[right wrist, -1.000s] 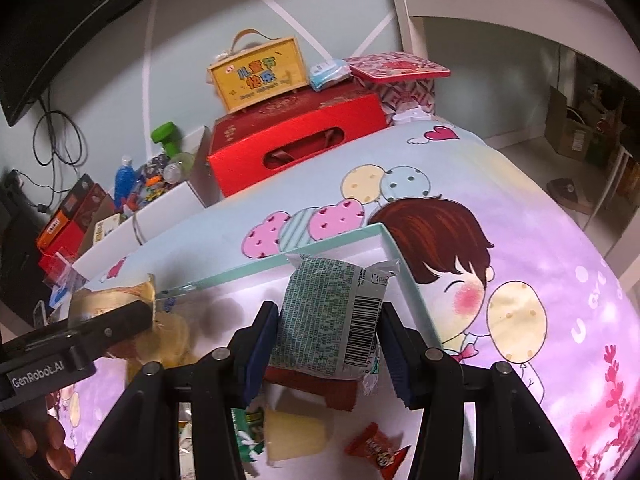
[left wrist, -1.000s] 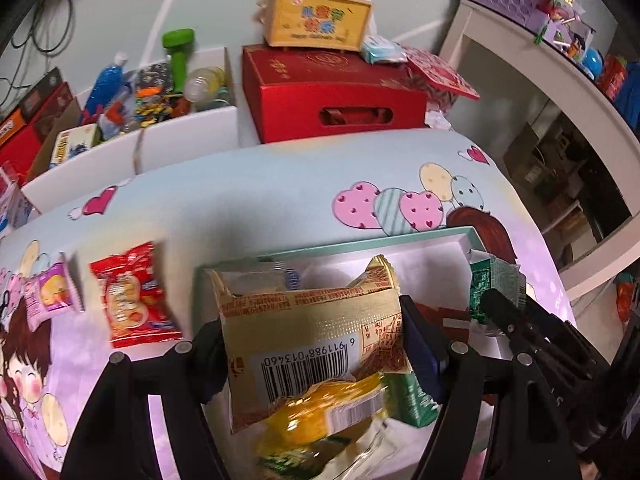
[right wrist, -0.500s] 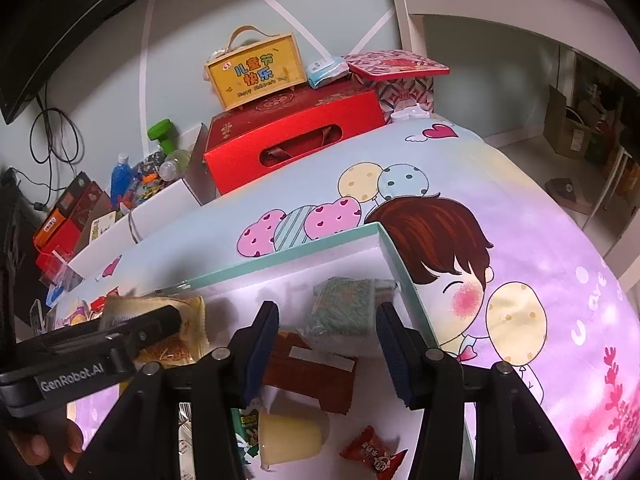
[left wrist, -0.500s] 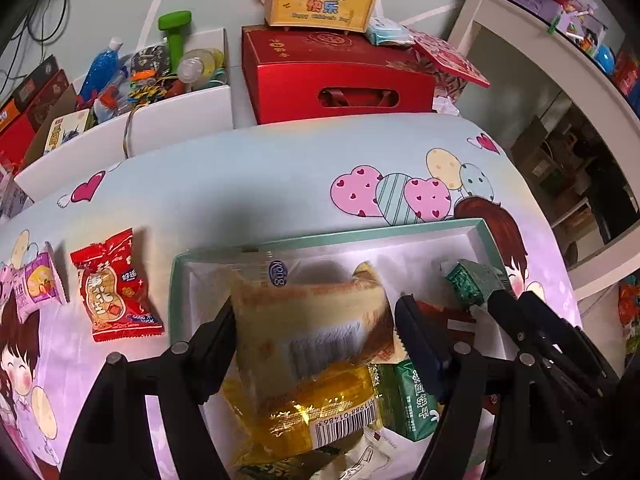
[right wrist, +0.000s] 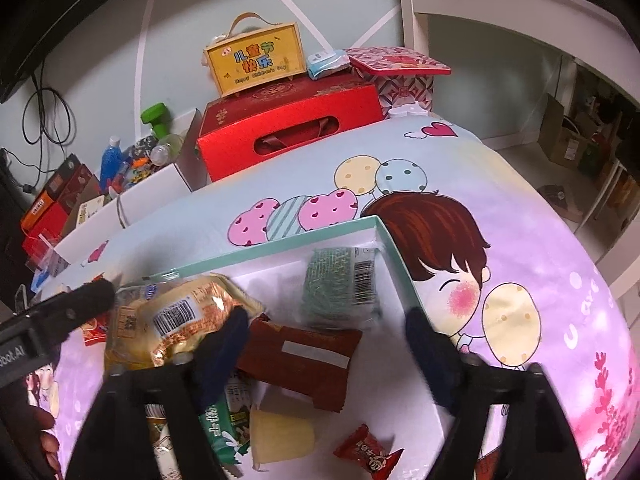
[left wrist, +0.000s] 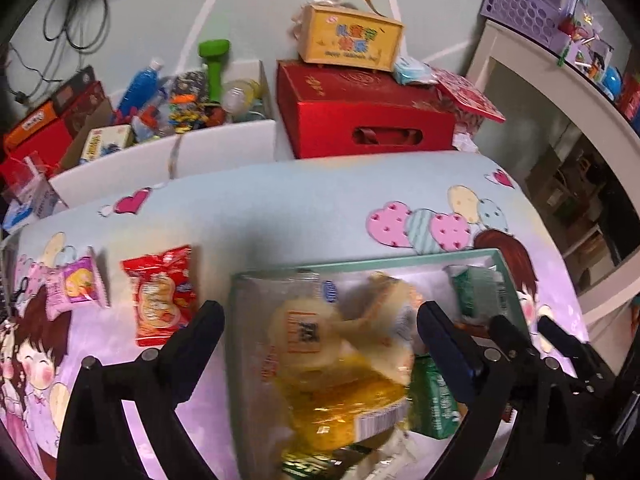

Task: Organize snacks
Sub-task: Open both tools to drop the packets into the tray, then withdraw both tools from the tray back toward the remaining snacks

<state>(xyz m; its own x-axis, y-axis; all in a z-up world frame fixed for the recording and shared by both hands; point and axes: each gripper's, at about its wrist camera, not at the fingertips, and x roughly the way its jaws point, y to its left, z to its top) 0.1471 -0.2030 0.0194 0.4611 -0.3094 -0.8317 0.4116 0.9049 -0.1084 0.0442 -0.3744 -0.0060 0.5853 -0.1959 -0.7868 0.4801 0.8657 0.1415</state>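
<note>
A white box with a teal rim point(right wrist: 280, 242) lies on the cartoon tablecloth and holds several snack packets. My left gripper point(left wrist: 320, 328) hangs over its left half with jaws opening wide. The gold packet point(left wrist: 340, 340) lies loose below, clear of the pads, and shows in the right wrist view as the gold packet point(right wrist: 176, 320). My right gripper point(right wrist: 324, 336) is over the box's right half, jaws opening. The green packet point(right wrist: 340, 280) lies free in the far right corner. A red packet point(left wrist: 160, 292) and a pink packet point(left wrist: 76, 284) lie on the cloth left of the box.
In the box there are also a brown packet point(right wrist: 304, 356), a small red candy point(right wrist: 368, 454) and a green-and-white packet point(right wrist: 220, 424). Behind the table stand a red gift box point(left wrist: 360, 112), a yellow handled box point(left wrist: 348, 36) and a white bin of bottles point(left wrist: 160, 152).
Both grippers opened. The gold packet dropped from the left jaws into the box. The green packet fell from the right jaws into the far right corner.
</note>
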